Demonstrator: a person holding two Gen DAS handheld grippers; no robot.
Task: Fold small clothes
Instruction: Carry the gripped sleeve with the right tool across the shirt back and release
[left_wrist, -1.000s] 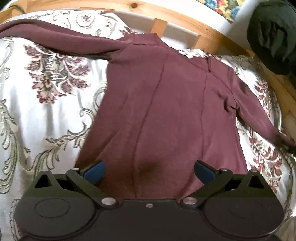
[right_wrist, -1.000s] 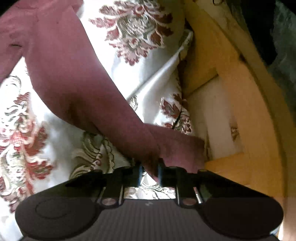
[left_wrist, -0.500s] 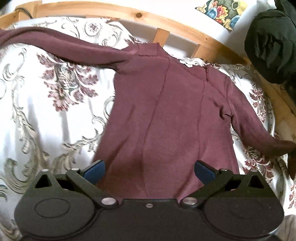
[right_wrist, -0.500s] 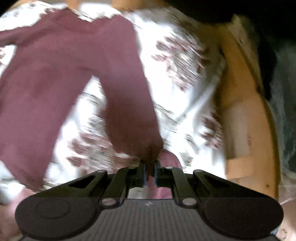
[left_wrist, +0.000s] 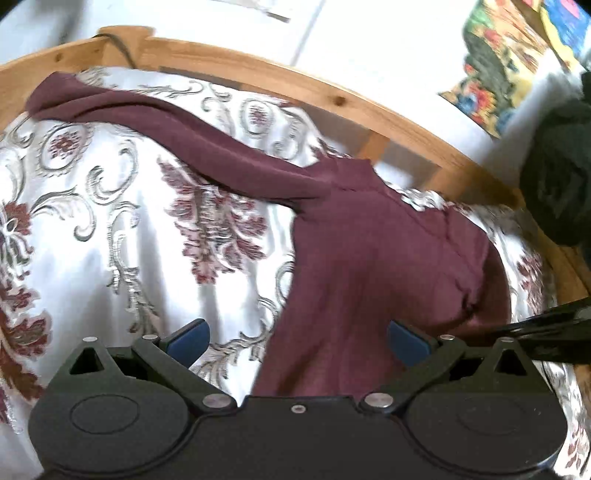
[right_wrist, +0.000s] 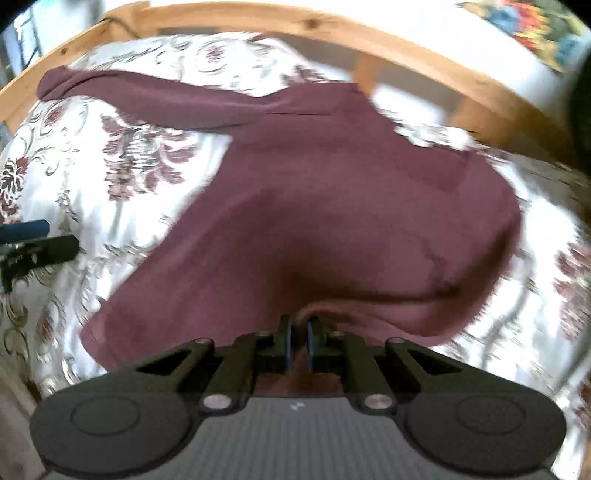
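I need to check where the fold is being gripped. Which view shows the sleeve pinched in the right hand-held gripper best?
The right wrist view: the right hand-held gripper is shut on the sleeve, folded across the maroon top. The left wrist view shows only the fold's edge and that gripper's dark body entering at the right.
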